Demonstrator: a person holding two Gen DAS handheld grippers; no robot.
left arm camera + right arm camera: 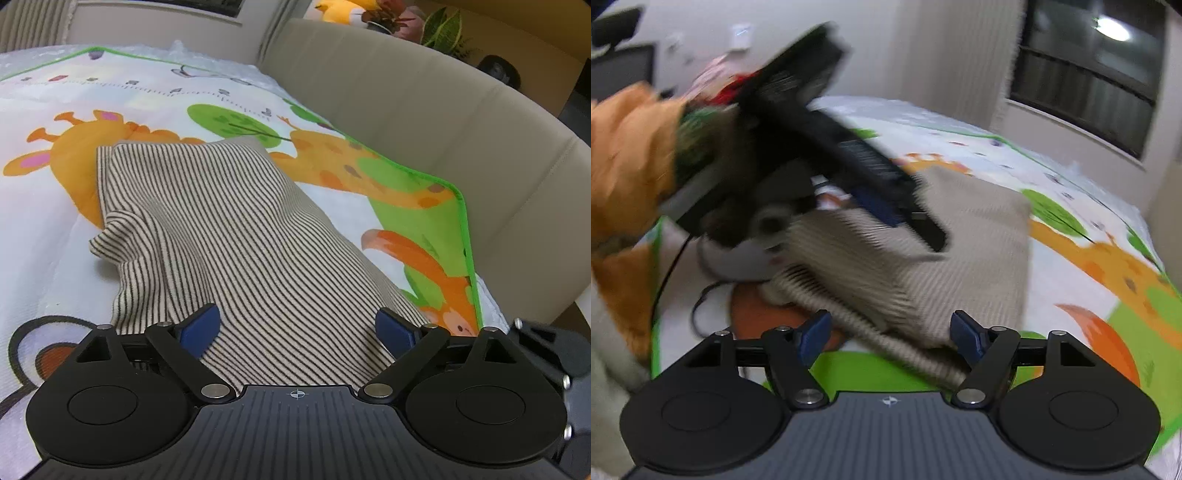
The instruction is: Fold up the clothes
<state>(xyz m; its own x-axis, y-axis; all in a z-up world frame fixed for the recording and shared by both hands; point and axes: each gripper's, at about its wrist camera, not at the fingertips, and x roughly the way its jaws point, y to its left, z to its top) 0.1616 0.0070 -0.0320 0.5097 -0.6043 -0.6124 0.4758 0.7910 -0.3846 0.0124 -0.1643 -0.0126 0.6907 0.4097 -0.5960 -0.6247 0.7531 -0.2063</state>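
Note:
A beige garment with thin dark stripes (236, 229) lies folded on a cartoon animal mat (155, 96), one corner bunched up at its left. My left gripper (298, 328) hovers over its near end, blue pads wide apart and not pressing the cloth. In the right wrist view the same garment (971, 258) is blurred. My right gripper (891, 339) stands open with the garment's ribbed near edge lying between its pads. The left gripper (905, 218) reaches over the cloth from the left, held by a hand in an orange sleeve (628, 155).
A beige padded backrest (406, 110) runs along the mat's right side, with plants and a yellow plush (340, 11) behind it. A black cable (665, 280) trails over the mat's left edge. A dark window (1089, 74) sits in the far wall.

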